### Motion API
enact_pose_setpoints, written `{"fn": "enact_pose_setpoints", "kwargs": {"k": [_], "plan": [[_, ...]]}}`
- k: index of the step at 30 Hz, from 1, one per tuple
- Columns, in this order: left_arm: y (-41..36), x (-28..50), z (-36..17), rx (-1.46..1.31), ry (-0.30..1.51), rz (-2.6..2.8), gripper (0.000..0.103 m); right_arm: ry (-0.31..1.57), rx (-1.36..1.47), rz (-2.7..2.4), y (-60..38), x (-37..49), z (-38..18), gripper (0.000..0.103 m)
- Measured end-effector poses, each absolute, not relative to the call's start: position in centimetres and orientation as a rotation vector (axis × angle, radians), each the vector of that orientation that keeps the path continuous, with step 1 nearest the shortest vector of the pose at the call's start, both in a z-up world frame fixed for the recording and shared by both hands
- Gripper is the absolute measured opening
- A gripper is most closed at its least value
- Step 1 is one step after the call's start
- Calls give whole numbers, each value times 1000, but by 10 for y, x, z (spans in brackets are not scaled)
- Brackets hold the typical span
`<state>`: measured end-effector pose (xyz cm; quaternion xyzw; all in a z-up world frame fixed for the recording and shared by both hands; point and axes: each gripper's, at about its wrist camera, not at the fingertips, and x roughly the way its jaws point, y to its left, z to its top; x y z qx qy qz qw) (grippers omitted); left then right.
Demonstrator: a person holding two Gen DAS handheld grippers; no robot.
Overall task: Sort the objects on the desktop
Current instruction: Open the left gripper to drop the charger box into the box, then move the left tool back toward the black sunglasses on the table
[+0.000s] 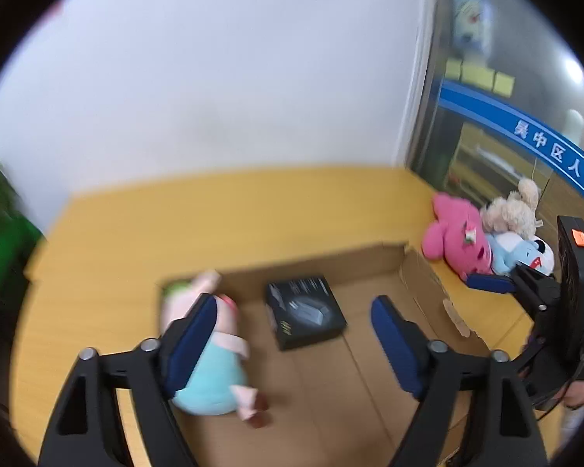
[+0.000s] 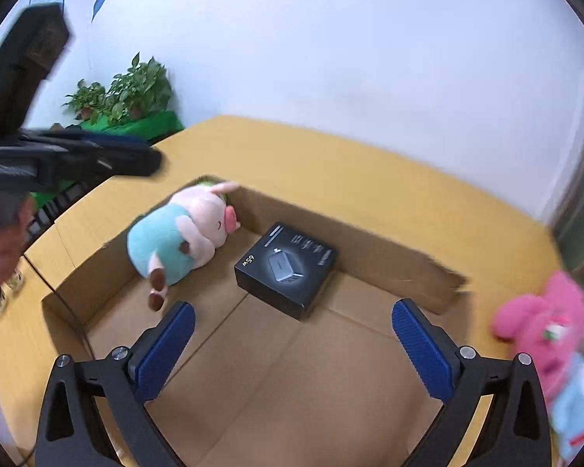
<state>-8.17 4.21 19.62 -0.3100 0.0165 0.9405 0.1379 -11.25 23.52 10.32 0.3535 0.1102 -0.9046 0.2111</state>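
Left wrist view: my left gripper (image 1: 294, 323) hangs with jaws wide and empty above the cardboard box (image 1: 420, 272). Inside lie the pig plush (image 1: 210, 366) and black charger box (image 1: 305, 311). My right gripper (image 1: 490, 284), seen side-on, cannot be judged here.

Right wrist view: my right gripper (image 2: 292, 330) is spread wide, empty. The pink plush (image 2: 541, 323) lies outside the box on the yellow desk (image 2: 370, 171).
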Motion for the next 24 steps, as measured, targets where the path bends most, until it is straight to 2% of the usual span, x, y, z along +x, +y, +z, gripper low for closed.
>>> {"fn": "enact_pose_setpoints", "kwargs": {"k": [5,14,16,17,18,20,22,23,24], "plan": [[39,-8,210,-746,78,2849,82,135,930,-2575,239,-44,126,103],[39,72,171,-778,-39,2823,80,123,899,-2678,240,57,120,103],[42,85,169,-742,-84,2791,61,142,877,-2719,244,74,119,102],[44,87,168,-747,-100,2764,27,155,871,-2737,246,83,119,100],[45,89,165,-760,-115,2741,4,164,866,-2739,247,91,118,93],[46,94,162,-767,-155,2733,5,174,859,-2724,247,103,116,53],[47,100,160,-761,-170,2752,11,164,881,-2705,247,110,111,49],[48,101,159,-773,-178,2759,30,153,882,-2700,248,113,108,54],[48,103,158,-780,-183,2768,59,139,882,-2700,249,115,106,59]]}}
